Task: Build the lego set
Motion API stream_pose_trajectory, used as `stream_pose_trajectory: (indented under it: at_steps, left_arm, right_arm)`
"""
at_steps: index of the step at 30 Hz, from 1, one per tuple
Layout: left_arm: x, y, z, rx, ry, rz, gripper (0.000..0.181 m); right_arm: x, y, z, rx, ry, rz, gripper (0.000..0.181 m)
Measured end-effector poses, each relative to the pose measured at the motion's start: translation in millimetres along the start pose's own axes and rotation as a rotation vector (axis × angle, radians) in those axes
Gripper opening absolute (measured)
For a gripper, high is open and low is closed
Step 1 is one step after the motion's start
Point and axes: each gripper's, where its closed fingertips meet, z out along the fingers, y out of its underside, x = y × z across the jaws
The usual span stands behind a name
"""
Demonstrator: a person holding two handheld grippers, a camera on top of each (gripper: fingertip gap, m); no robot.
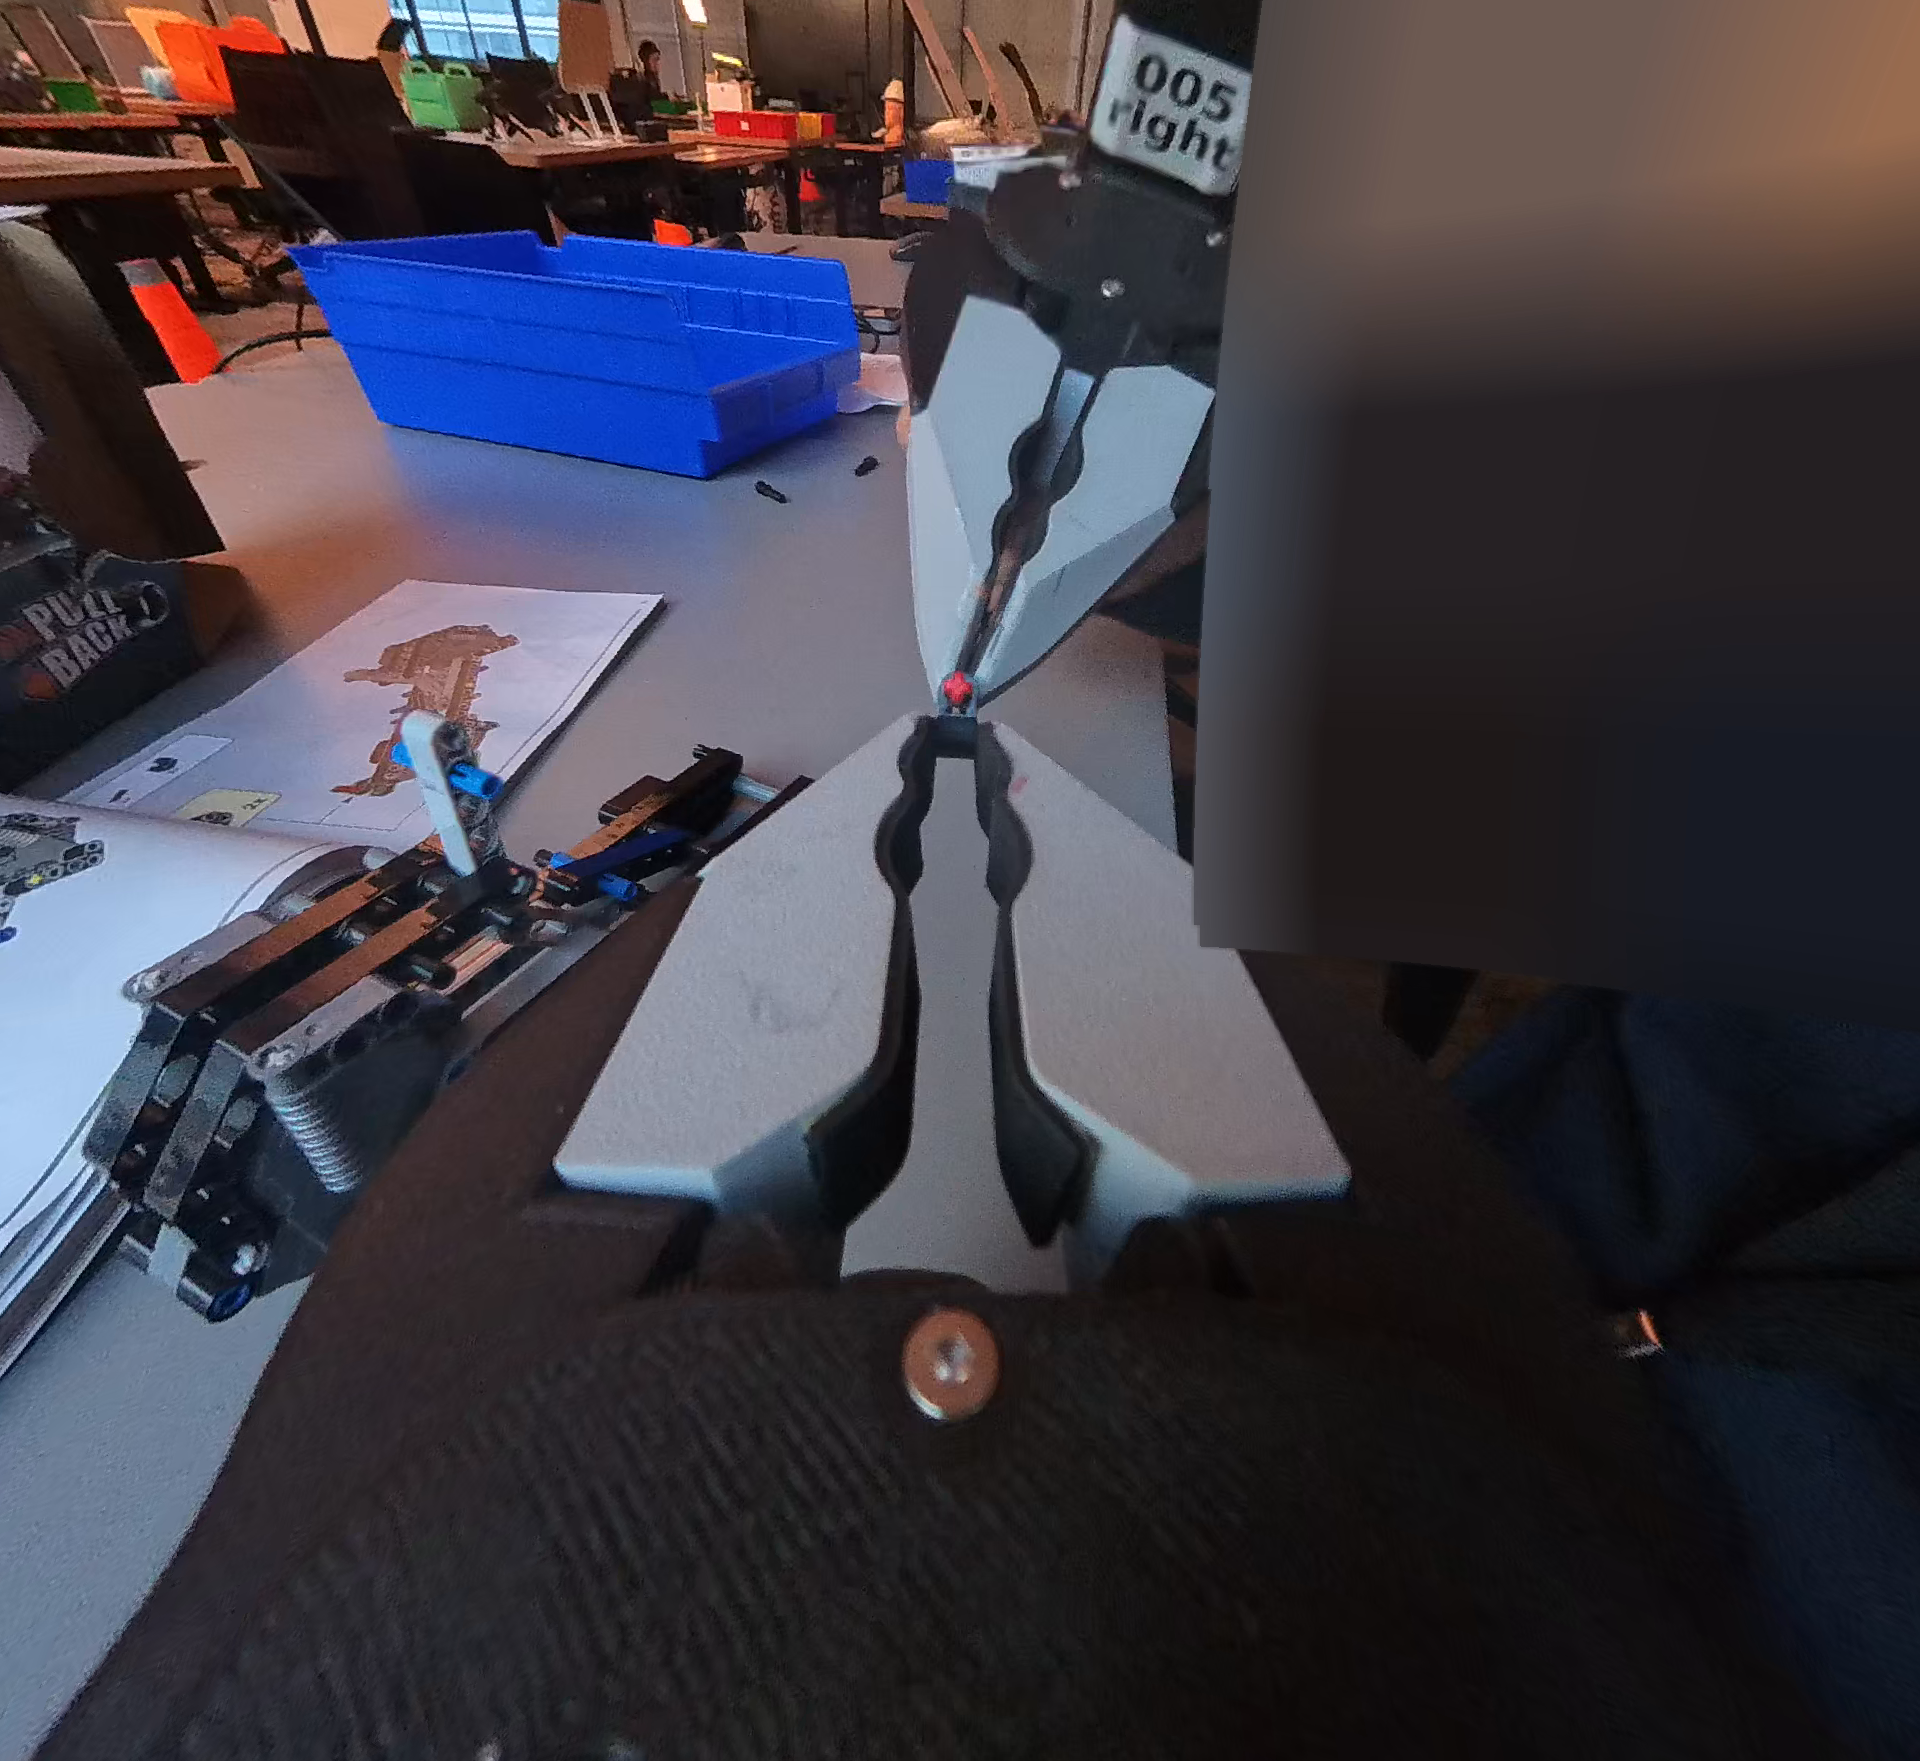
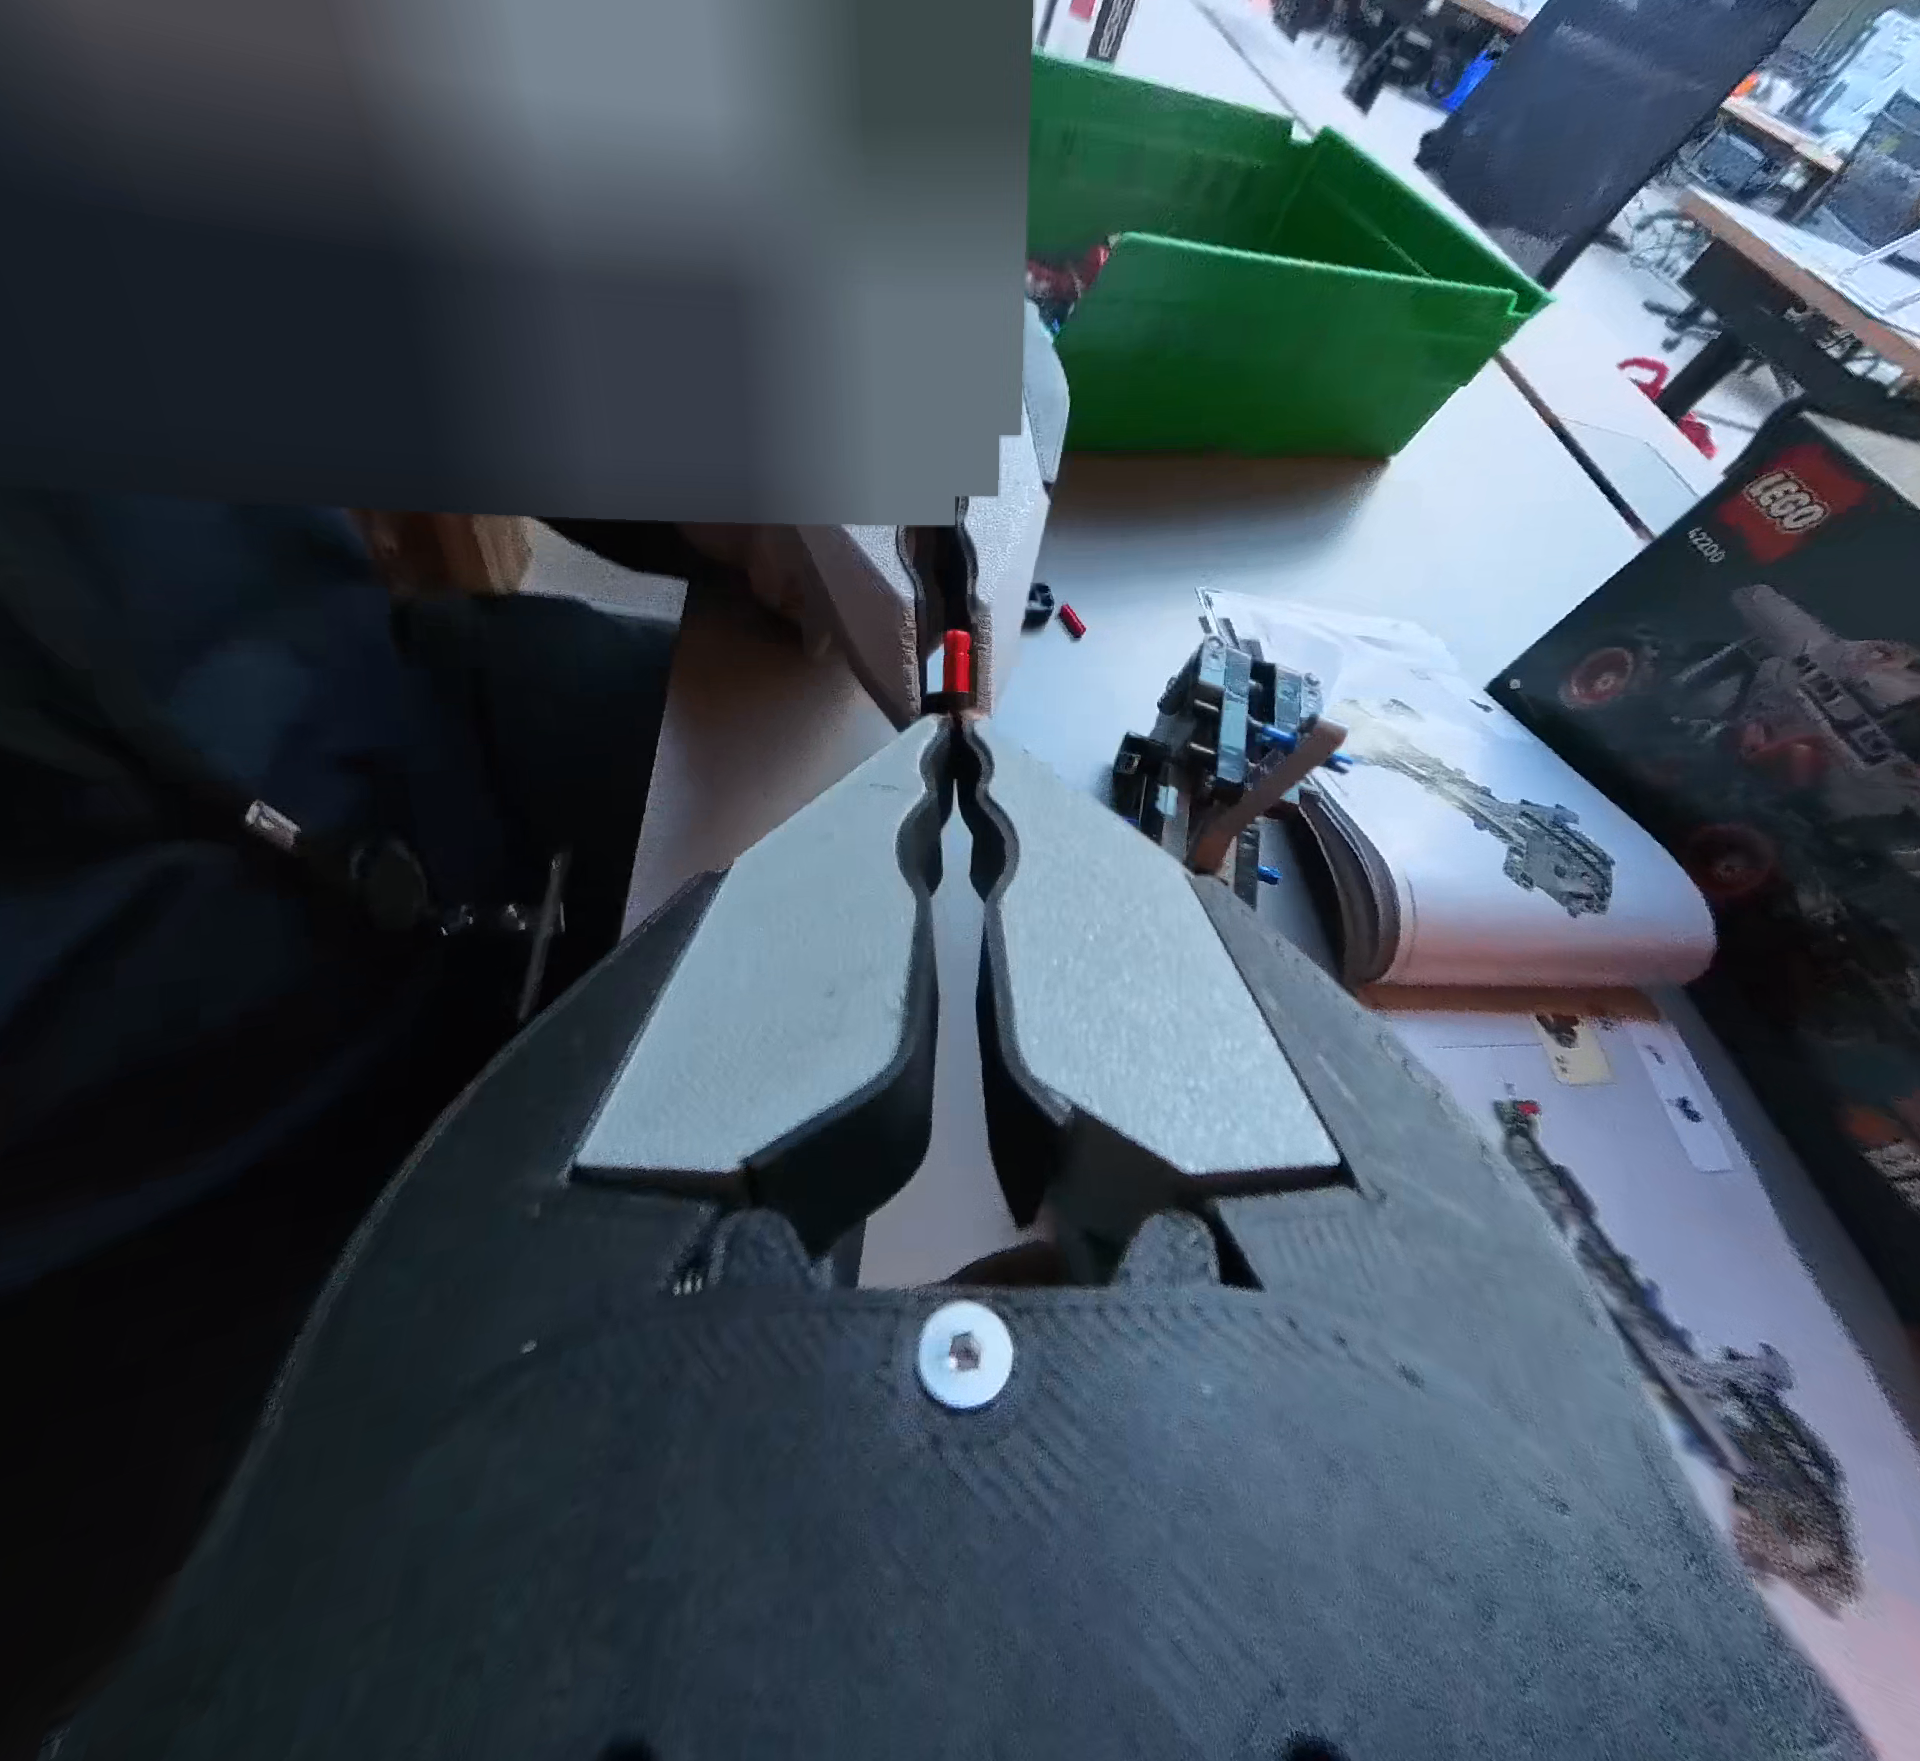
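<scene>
Both grippers meet mid-frame, left gripper (image 1: 957,737) pinching a black piece (image 1: 956,732), right gripper (image 2: 957,732) clamping a red pin (image 2: 957,657).

1. The left gripper (image 1: 956,732) reaches toward 12 o'clock in its own view, grey fingers (image 1: 790,963) converging to narrow tips that pinch a small black piece.
2. The right gripper (image 1: 961,688) comes down from 1 o'clock in the left wrist view, tips meeting the left's tips.
3. In its own view the right gripper (image 2: 956,724) points to 12 o'clock, jaws nearly closed, tips pinching a red pin.
</scene>
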Motion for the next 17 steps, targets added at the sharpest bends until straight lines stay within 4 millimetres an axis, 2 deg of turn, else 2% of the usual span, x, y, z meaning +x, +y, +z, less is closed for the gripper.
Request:
stream_pose_trajectory:
  at_steps: [1, 4, 5, 7, 12, 15, 17]
  left_arm:
    - [-0.5, -0.2, 0.0, 0.001, -0.002, -0.003, 0.004]
    - [1.0, 1.0, 2.2, -0.009, -0.005, 0.016, 0.004]
    - [0.6, 0.4, 1.8, -0.005, -0.007, 0.015, 0.004]
    - [0.0, 0.9, 1.8, -0.009, 0.014, -0.016, 0.004]
    - [-12.8, 28.3, 6.2, -0.226, 0.049, -0.128, 0.005]
    - [-10.9, 40.7, 7.4, -0.361, 0.093, -0.144, 0.005]
    - [-10.7, 53.3, 5.4, -0.498, 0.085, -0.091, 0.005]
  right_arm:
    - [0.3, -0.1, -0.1, 0.023, -0.008, 0.03, 0.0]
    - [0.0, -0.3, -4.8, 0.043, -0.038, 0.071, 0.0]
    - [2.4, -0.5, -8.1, 0.045, -0.028, 0.075, 0.009]
    - [7.4, -1.3, -16.6, 0.065, -0.006, 0.092, 0.013]
    - [15.0, 10.7, -27.4, 0.074, 0.043, 0.177, 0.015]
    - [10.4, 22.3, -23.2, 0.06, 0.034, 0.224, 0.017]
    - [6.8, 34.5, -19.1, 0.013, 0.046, 0.22, 0.017]
